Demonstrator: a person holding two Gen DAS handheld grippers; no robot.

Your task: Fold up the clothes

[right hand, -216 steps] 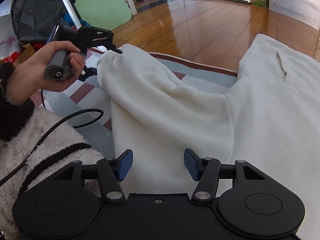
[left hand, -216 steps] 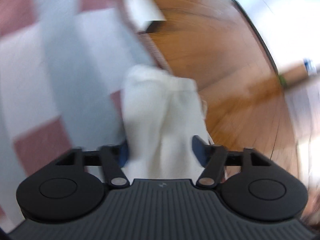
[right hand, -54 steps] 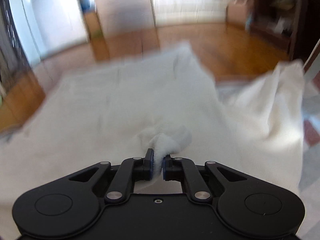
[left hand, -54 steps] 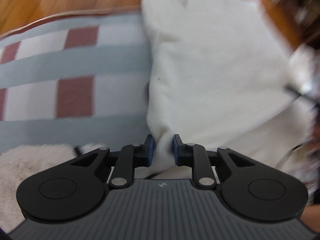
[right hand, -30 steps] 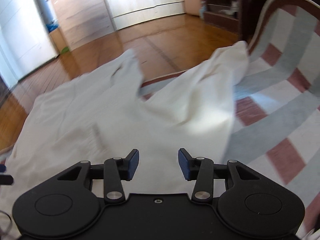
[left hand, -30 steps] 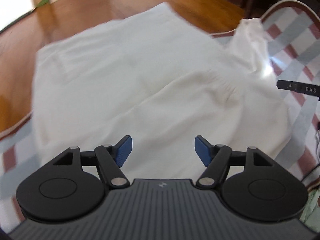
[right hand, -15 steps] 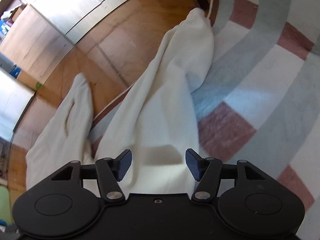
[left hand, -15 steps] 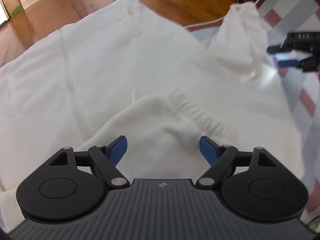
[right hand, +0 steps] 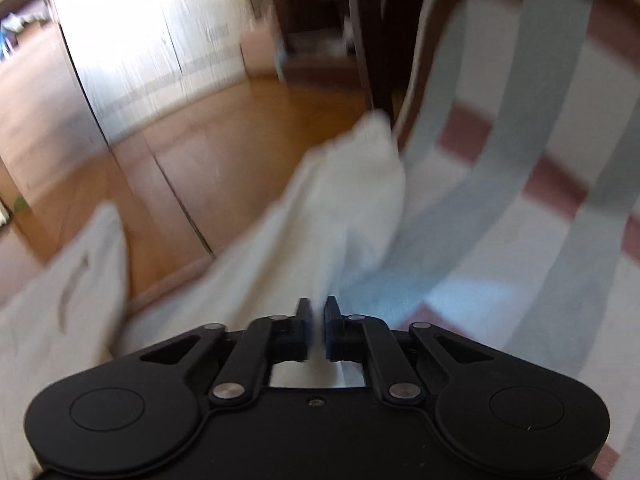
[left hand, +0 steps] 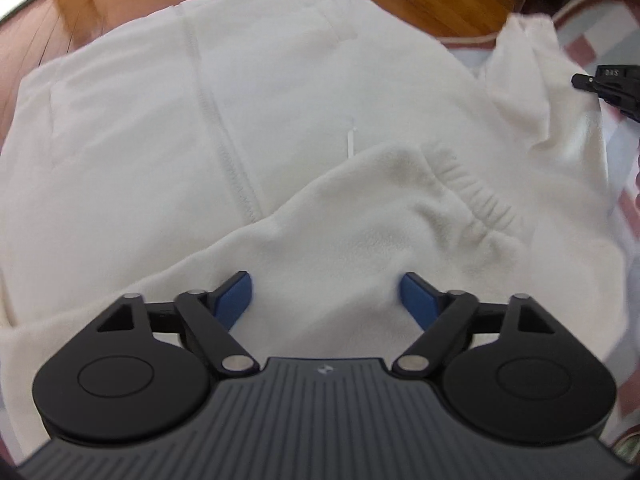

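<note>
A white fleece garment lies spread across rug and floor. One part with a gathered elastic band is folded over on top of it. My left gripper points down at that folded part; its jaws are closing, with a hump of the fleece between the blue pads, which do not pinch it. In the blurred right wrist view, my right gripper is shut on a thin edge of the white garment, which trails away ahead. The right gripper's black tip shows at the right edge of the left view.
A rug with grey stripes and red squares lies under and to the right of the garment. Wooden floor stretches beyond it, with cupboards and dark furniture at the far side.
The right gripper's jaws went from wide open to shut on the garment's edge, and its view swung up. The left gripper sank closer to the folded part.
</note>
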